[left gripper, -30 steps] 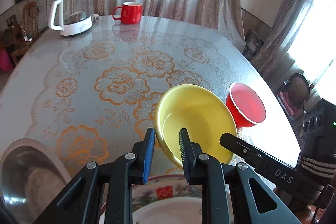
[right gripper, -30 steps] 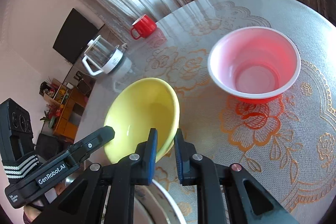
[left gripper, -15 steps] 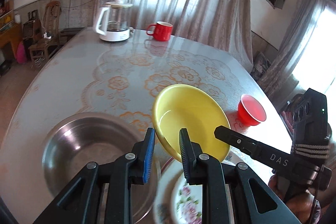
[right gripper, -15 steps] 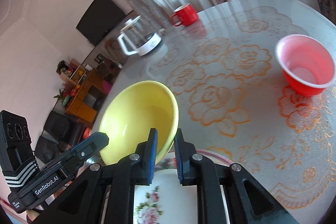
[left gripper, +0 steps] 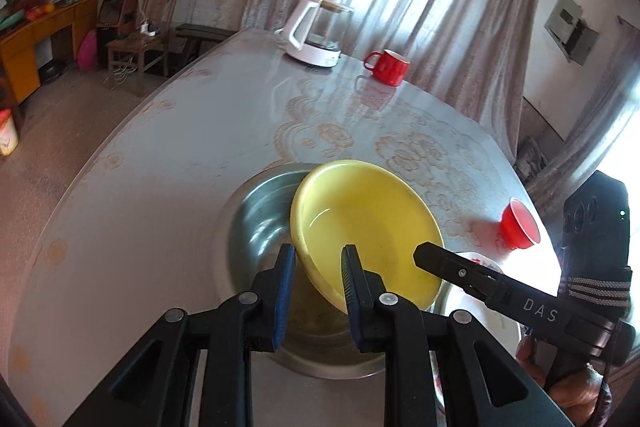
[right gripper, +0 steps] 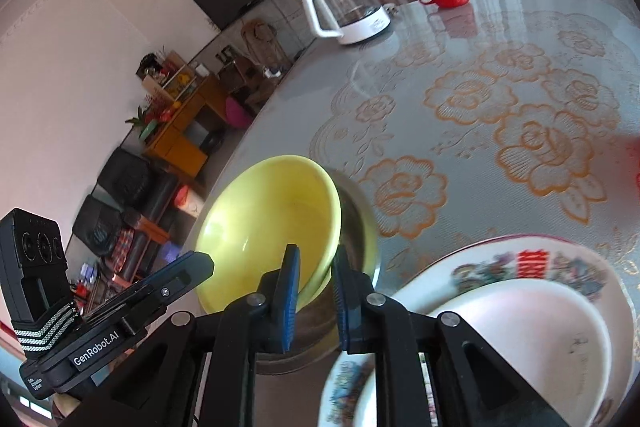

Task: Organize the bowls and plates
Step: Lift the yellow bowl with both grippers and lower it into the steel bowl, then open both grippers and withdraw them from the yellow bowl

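We held the round yellow plastic bowl (left gripper: pixel 366 223) by its rim between us, tilted above the wide stainless-steel basin (left gripper: pixel 256 223) on the glass-topped table with the lace flower cloth (left gripper: pixel 168 163). To the basin's right lay the flower-patterned china plate (right gripper: pixel 532 259), a plain white bowl (right gripper: pixel 520 331) in it. Further right stood the small red plastic bowl (left gripper: pixel 520 229). At the table's far edge stood the white-handled glass kettle (left gripper: pixel 316 31), the red ceramic mug (left gripper: pixel 390 67) to its right.

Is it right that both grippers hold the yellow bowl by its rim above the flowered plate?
Not quite. Both grippers, left gripper and right gripper, do grip the yellow bowl by its rim, but it hangs above the steel basin, not the flowered plate beside it. The left wrist view shows this.
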